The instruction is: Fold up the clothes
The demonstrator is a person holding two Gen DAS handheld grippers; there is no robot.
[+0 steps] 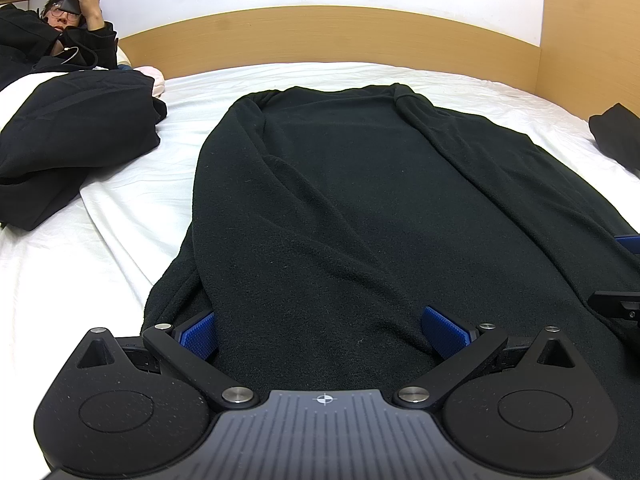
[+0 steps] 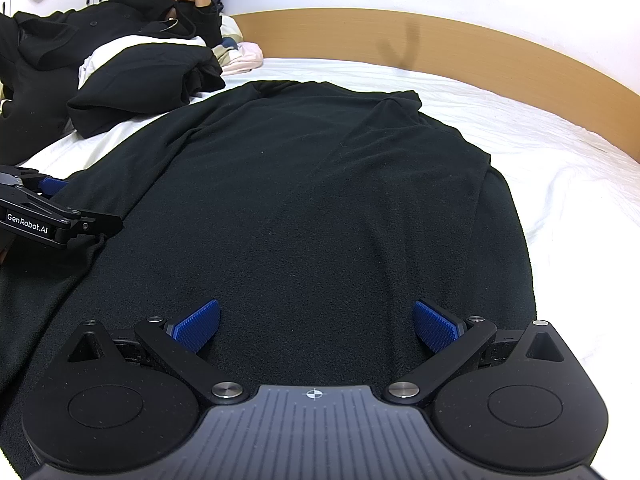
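Observation:
A black fleece garment [image 1: 360,208] lies lengthwise on the white bed, both sides folded in over its middle. It also fills the right wrist view [image 2: 304,208]. My left gripper [image 1: 322,330] is open, its blue pads wide apart at the garment's near hem, left of centre. My right gripper [image 2: 316,326] is open too, low over the near hem further right. The right gripper shows at the right edge of the left wrist view [image 1: 618,306]. The left gripper shows at the left edge of the right wrist view [image 2: 52,216].
A pile of black clothes [image 1: 72,144] lies at the left on the white sheet [image 1: 120,240]. A person in black [image 1: 52,40] lies at the far left with a phone. A wooden headboard [image 1: 320,36] runs along the back. Another dark item [image 1: 616,136] is at the right edge.

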